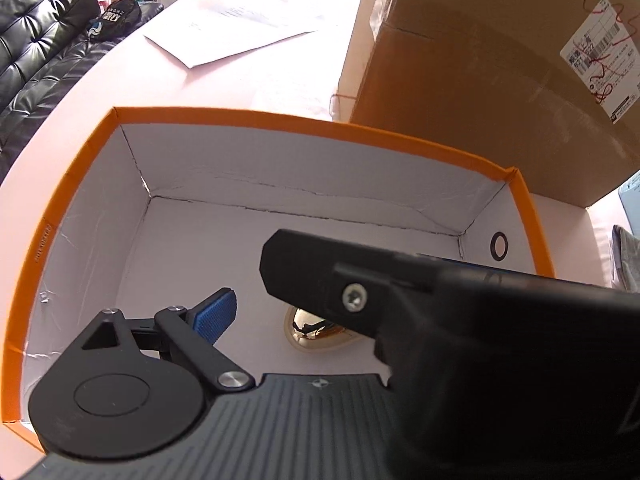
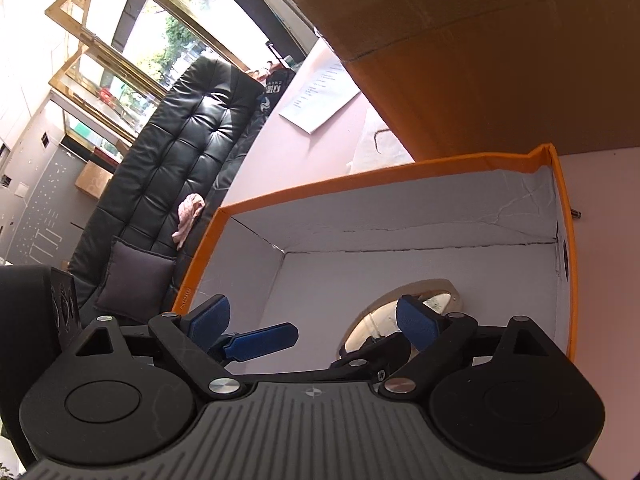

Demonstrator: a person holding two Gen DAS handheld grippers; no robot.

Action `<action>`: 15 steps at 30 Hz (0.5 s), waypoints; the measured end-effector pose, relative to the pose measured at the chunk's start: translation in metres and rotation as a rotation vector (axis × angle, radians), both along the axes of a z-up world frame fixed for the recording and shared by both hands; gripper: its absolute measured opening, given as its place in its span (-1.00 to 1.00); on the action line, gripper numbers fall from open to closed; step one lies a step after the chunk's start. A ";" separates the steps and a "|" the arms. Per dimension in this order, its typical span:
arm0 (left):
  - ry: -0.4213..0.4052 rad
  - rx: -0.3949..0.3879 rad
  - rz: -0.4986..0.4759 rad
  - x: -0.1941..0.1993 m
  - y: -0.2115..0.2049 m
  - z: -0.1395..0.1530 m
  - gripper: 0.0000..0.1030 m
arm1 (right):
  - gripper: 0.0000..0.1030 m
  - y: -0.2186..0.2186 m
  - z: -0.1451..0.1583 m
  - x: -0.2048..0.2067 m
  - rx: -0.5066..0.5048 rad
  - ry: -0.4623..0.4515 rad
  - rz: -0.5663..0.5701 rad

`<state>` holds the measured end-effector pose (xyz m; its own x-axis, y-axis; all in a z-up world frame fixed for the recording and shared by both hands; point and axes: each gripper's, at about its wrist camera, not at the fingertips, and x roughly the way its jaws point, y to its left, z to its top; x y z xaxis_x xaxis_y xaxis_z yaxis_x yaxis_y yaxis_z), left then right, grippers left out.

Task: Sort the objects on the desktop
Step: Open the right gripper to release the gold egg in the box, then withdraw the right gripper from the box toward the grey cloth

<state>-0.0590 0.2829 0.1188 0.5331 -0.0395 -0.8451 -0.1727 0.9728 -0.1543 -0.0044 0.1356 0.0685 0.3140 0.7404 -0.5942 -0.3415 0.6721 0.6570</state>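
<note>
Both jaws spread wide over the orange box [image 2: 564,216] — gold mirror [image 2: 374,328] on its floor, beneath the right gripper [image 2: 316,324].

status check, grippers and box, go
Right gripper open, empty, over orange box. Gold mirror lying inside. Left gripper half hidden by the right one.

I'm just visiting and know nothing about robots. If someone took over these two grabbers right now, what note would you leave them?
Right gripper: open, holding nothing, above the orange-rimmed box.
Left gripper: also inside the box; one finger is hidden by the right gripper's body, so its state is unclear.
Gold oval object: lies on the box floor, in neither gripper.
Done: that object is in the box.
Left: draw both grippers out. Only a paper sheet and a big cardboard box show on the pink table.
</note>
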 end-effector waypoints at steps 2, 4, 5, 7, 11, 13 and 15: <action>-0.060 0.010 0.008 -0.009 -0.005 0.014 0.79 | 0.77 -0.004 0.011 -0.005 0.021 -0.038 0.000; -0.133 0.022 0.010 -0.018 -0.015 0.029 0.79 | 0.78 -0.012 0.025 -0.014 0.040 -0.102 -0.009; -0.172 0.026 0.012 -0.022 -0.021 0.036 0.80 | 0.78 -0.017 0.033 -0.019 0.051 -0.141 -0.021; -0.264 0.050 0.019 -0.031 -0.035 0.052 0.80 | 0.90 -0.030 0.045 -0.027 0.076 -0.200 -0.055; -0.480 0.178 0.008 -0.045 -0.076 0.089 0.92 | 1.00 -0.072 0.064 -0.044 0.198 -0.276 -0.158; -0.566 0.250 -0.010 -0.050 -0.103 0.099 1.00 | 1.00 -0.094 0.071 -0.049 0.251 -0.294 -0.185; -0.638 0.270 -0.039 -0.052 -0.129 0.107 1.00 | 1.00 -0.119 0.080 -0.055 0.259 -0.338 -0.210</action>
